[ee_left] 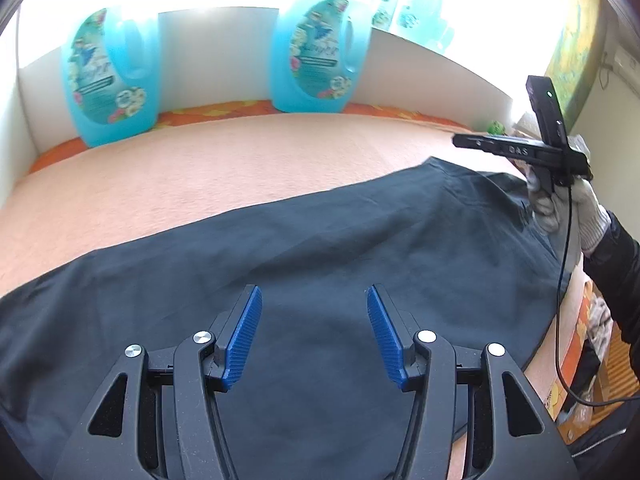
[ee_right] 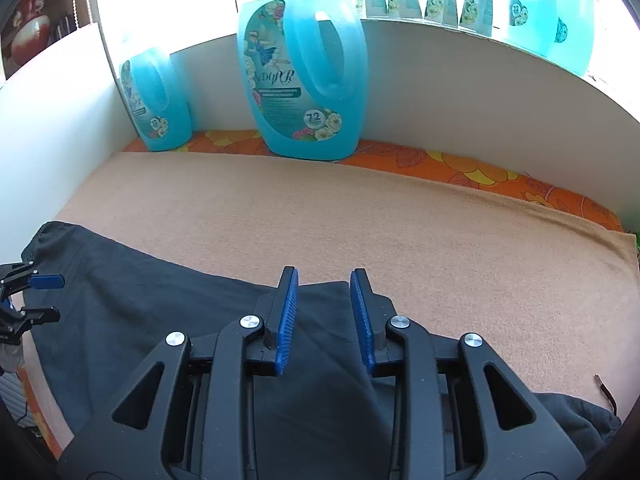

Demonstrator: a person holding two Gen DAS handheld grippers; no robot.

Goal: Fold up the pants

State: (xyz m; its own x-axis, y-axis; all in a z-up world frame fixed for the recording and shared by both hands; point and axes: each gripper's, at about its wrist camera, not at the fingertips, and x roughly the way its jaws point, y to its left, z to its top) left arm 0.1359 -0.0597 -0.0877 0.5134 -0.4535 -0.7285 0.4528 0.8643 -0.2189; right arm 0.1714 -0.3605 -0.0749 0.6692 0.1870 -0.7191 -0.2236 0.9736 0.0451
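Black pants (ee_left: 320,232) lie spread across a peach blanket (ee_left: 200,160). My left gripper (ee_left: 314,294) hovers over them with its blue pads wide apart and nothing between them: open. In the right wrist view my right gripper (ee_right: 324,276) stands at the far edge of the pants (ee_right: 140,288). Its pads are apart and dark cloth shows in the gap without being pinched. The left gripper (ee_right: 50,298) shows at the left edge, over the other end of the pants. A gloved hand (ee_left: 580,212) holds the right tool at the right.
Two blue detergent jugs (ee_right: 308,80) (ee_right: 156,100) stand at the back against a white wall, on an orange floral sheet (ee_right: 460,164). More jugs and pouches line the sill above. The blanket (ee_right: 360,208) lies bare beyond the pants. A cable (ee_left: 564,280) hangs from the right tool.
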